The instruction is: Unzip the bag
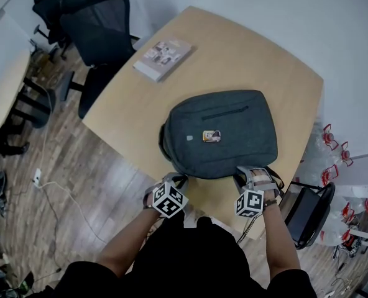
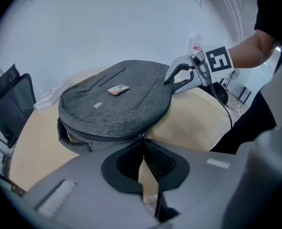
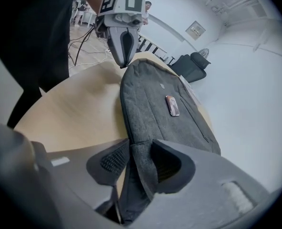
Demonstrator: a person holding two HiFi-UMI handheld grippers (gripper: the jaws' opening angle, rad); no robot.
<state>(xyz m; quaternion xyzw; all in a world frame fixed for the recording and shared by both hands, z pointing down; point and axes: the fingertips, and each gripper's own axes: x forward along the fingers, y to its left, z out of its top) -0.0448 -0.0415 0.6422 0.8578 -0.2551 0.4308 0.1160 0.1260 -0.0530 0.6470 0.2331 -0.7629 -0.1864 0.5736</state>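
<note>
A grey backpack (image 1: 224,132) lies flat on the wooden table (image 1: 128,113), with a small orange label (image 1: 211,135) on its top face. My left gripper (image 1: 176,180) is at the bag's near left corner. In the left gripper view its jaws meet at the zip line (image 2: 107,138), shut on the small zipper pull (image 2: 141,135). My right gripper (image 1: 257,176) is at the near right corner. In the right gripper view a strip of the bag's grey edge (image 3: 140,166) fills the gap between its pads (image 3: 113,160).
A flat book or box (image 1: 162,59) lies on the table's far left part. Black office chairs (image 1: 94,30) stand beyond the left edge. A dark bag or seat (image 1: 305,213) is off the table's near right corner. A cable (image 1: 66,194) runs over the wooden floor.
</note>
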